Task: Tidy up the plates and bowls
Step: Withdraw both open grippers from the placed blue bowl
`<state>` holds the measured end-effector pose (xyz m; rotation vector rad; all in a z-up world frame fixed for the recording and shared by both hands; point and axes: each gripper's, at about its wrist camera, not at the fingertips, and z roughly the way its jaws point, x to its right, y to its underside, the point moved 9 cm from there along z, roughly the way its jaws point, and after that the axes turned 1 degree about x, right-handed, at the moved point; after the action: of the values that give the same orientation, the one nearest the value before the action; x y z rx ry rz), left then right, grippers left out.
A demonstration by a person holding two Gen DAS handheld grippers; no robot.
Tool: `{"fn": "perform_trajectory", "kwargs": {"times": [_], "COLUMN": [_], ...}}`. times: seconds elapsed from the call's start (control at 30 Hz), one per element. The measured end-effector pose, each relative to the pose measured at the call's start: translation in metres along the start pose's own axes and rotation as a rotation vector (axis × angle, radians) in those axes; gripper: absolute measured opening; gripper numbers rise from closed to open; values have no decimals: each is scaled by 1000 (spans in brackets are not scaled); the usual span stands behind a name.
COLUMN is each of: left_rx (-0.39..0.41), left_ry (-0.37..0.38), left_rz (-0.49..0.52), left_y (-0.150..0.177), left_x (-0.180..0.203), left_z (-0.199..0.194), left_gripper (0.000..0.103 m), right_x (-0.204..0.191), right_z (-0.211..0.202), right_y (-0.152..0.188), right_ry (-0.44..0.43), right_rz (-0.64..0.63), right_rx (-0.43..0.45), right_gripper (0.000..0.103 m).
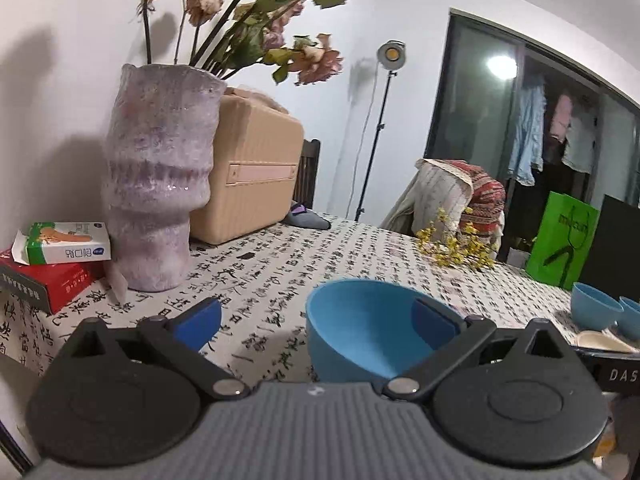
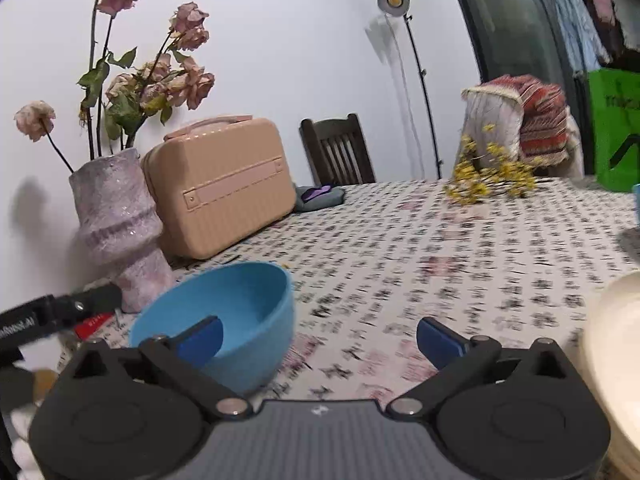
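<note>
Both hand-held grippers spread wide, empty: left hand-held gripper (image 1: 316, 322), right hand-held gripper (image 2: 320, 338). Blue bowl (image 1: 360, 332) sits between them, right-of-centre for left, left-of-centre for right; neither touching.

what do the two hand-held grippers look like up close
Both match. The left hand-held gripper and the right hand-held gripper each have a grey ribbed body with a small white logo, two round black housings, black linkage arms on silver pivot pins, and blue finger pads. No cables or sleeves show.
</note>
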<state>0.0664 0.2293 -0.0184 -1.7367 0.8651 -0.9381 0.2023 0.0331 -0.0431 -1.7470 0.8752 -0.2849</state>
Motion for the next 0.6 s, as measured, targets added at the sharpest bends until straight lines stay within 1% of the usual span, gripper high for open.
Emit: {"fn": "perform_trajectory", "kwargs": {"times": [0.13,0.2,0.27,0.33,0.47,0.6], "left_rx": [-14,-22,-50,-74,-66,-32], "left_ry": [29,21,15,6,-15,-7], "left_rz": [-11,-7,-5,-9,-19,-25], "left_y": [18,30,42,51,51,41], "left_x": [-1,-5,-11,-18,-26,-19], "left_z": [-9,-12,-13,-13,-17,-19], "left_gripper": [103,103,103,103,103,103], "right_x": [12,20,29,32,41,46], "right_z": [-13,-20,-26,-28,-29,-31], "right_y": [7,9,11,11,14,15], "right_ry": [40,76,107,114,141,142], "right_rz": [-7,-19,-29,-30,-24,-13], "right_rx": [9,25,32,34,32,29], "right_gripper": [103,103,103,103,103,103]}}
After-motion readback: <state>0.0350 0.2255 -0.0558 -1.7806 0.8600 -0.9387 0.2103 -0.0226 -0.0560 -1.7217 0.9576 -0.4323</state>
